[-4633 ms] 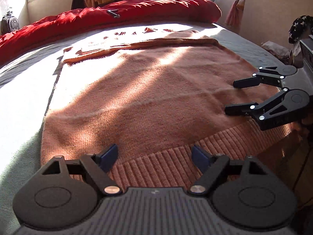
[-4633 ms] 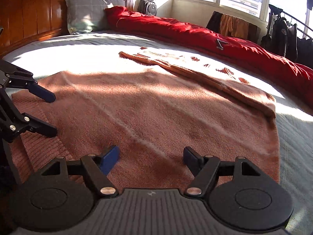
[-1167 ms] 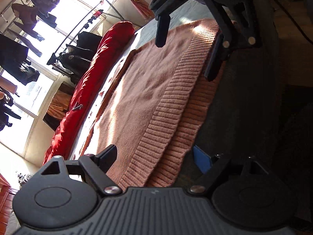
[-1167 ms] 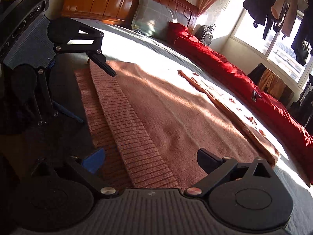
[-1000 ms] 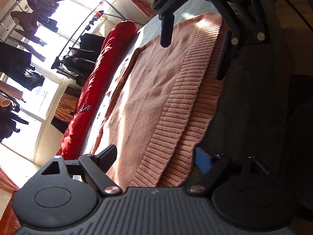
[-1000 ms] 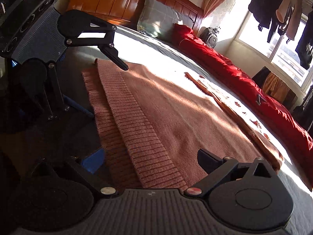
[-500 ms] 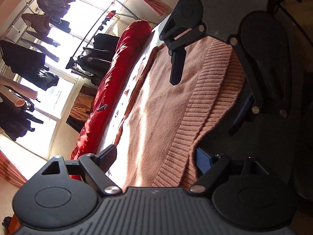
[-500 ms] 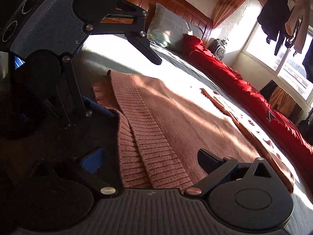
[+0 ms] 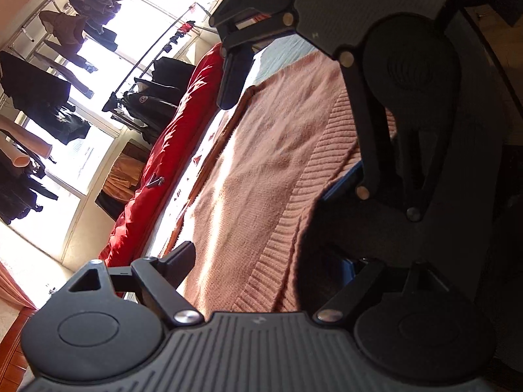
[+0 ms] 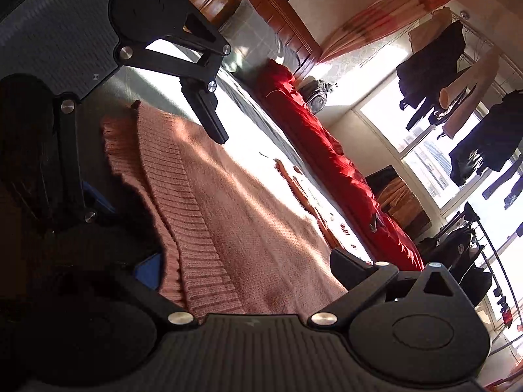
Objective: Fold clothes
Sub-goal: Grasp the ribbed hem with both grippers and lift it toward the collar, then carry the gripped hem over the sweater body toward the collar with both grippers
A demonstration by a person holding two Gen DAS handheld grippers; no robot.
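Observation:
A salmon knit sweater (image 9: 261, 163) (image 10: 245, 202) lies flat on the bed, its ribbed hem (image 9: 287, 228) (image 10: 183, 202) at the near edge. My left gripper (image 9: 263, 261) is open and rolled on its side, one finger above the hem and the blue-padded one below it. My right gripper (image 10: 245, 266) is open and straddles the same hem further along. Each gripper fills the other's view: the right gripper (image 9: 284, 142) and the left gripper (image 10: 160, 166) face each other closely. The hem edge rises slightly between them.
A red duvet (image 9: 170, 137) (image 10: 327, 150) runs along the far side of the grey bed sheet (image 9: 281, 49). A wooden headboard (image 10: 261, 9) and grey pillow (image 10: 261, 39) stand beyond. Dark clothes hang on a rack (image 9: 157, 81) by the bright windows.
Both grippers have rolled sideways at the hem and drawn much closer to each other. The hem edge now sits between each pair of open fingers and has lifted a little.

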